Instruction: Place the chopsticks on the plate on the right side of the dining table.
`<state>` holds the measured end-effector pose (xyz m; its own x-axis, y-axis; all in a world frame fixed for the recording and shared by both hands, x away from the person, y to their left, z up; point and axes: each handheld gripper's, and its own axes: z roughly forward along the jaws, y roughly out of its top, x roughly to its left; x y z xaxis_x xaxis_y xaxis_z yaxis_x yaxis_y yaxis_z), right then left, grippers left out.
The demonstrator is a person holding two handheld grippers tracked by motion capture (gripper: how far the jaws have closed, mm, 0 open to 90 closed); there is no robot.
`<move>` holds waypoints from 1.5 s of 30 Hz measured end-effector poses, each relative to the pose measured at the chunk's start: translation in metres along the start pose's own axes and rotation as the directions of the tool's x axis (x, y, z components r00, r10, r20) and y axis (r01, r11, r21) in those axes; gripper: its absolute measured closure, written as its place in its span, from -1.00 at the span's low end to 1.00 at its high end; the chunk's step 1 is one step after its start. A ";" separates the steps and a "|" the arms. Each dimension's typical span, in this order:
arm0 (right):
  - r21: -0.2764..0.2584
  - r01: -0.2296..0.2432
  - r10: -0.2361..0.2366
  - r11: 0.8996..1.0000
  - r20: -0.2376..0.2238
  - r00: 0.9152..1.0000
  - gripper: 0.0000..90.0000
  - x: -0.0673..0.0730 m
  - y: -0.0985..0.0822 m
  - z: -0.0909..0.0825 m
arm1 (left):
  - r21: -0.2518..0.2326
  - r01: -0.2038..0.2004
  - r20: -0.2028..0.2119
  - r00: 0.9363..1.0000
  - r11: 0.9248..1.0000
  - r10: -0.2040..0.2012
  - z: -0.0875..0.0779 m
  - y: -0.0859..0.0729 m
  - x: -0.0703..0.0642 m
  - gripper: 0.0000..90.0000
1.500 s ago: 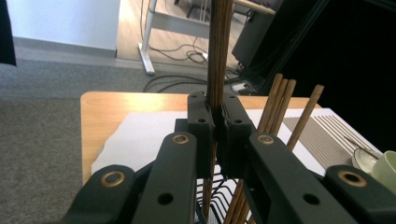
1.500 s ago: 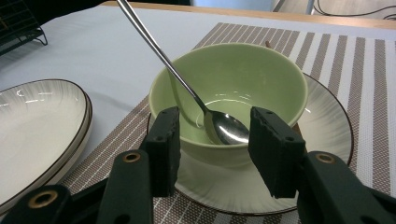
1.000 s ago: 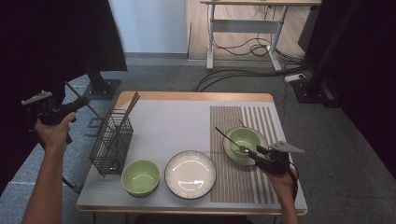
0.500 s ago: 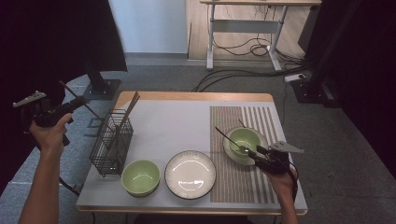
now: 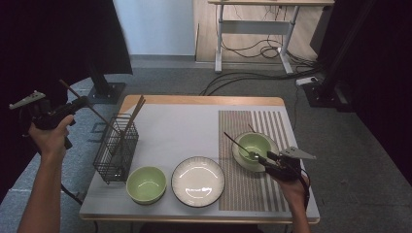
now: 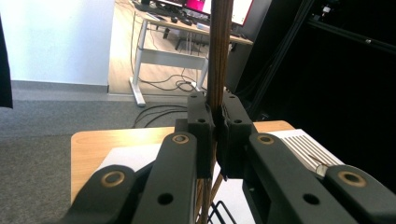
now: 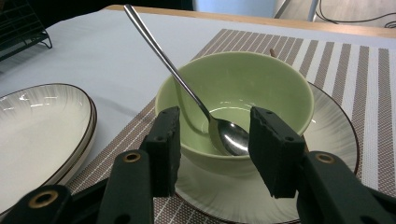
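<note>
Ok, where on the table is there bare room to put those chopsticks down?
The widest bare patch is the white mat between the basket and the striped mat, behind the plate. The striped mat's far end is bare too. The front edge is crowded: left bowl, plate, and the right bowl with its spoon.

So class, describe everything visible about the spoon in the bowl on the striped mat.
The spoon looks like polished metal, with a long thin handle. Its shiny head lies in the bottom of the green bowl; the handle leans on the bowl's rim and slants up beyond it. The right tongs stand open beside the bowl, not touching the spoon.
</note>
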<state>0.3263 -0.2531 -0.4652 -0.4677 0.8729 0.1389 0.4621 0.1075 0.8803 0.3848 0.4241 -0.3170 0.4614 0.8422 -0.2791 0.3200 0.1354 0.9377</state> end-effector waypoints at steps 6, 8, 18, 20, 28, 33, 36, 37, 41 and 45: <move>0.007 0.003 -0.003 1.000 -0.001 1.000 0.20 0.001 0.000 0.002 | -0.008 0.004 0.010 1.000 1.000 -0.004 0.000 0.001 -0.002 0.89; 0.008 0.004 -0.004 1.000 -0.001 1.000 0.20 0.001 0.000 0.002 | -0.012 0.010 0.016 1.000 1.000 -0.009 0.000 0.001 -0.002 0.89; 0.009 0.006 -0.006 1.000 -0.001 1.000 0.20 0.001 0.000 0.001 | -0.019 0.009 0.034 0.999 1.000 -0.009 0.001 0.002 -0.006 0.89; 0.008 0.005 -0.005 1.000 0.000 1.000 0.20 0.001 -0.001 0.002 | -0.025 0.011 0.035 0.999 1.000 -0.010 0.002 0.002 -0.007 0.89; 0.009 0.005 -0.005 1.000 -0.002 1.000 0.20 0.001 -0.001 0.002 | -0.020 0.007 0.052 0.999 1.000 -0.005 0.008 0.002 -0.014 0.89; 0.010 0.004 -0.004 1.000 -0.003 1.000 0.20 0.000 -0.001 0.002 | -0.016 0.001 0.062 0.998 1.000 0.000 0.011 0.002 -0.018 0.89; 0.008 0.004 -0.004 1.000 -0.003 1.000 0.20 0.001 -0.001 0.002 | -0.017 -0.002 0.060 0.998 1.000 0.003 0.011 0.003 -0.019 0.88; 0.009 0.004 -0.004 1.000 -0.003 1.000 0.20 0.001 -0.001 0.002 | -0.020 -0.002 0.059 0.998 1.000 0.003 0.011 0.003 -0.020 0.89; 0.013 0.005 -0.005 1.000 -0.003 1.000 0.20 0.001 -0.001 0.002 | -0.029 -0.006 0.055 0.998 1.000 0.008 0.010 0.005 -0.021 0.89; 0.016 0.008 -0.008 1.000 -0.003 1.000 0.20 0.001 -0.002 0.003 | -0.028 -0.010 0.059 0.998 1.000 0.012 0.010 0.006 -0.022 0.89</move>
<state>0.3275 -0.2509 -0.4682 -0.4736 0.8706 0.1332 0.4707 0.1223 0.8738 0.3852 0.4009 -0.3070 0.5132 0.8113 -0.2799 0.2922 0.1414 0.9458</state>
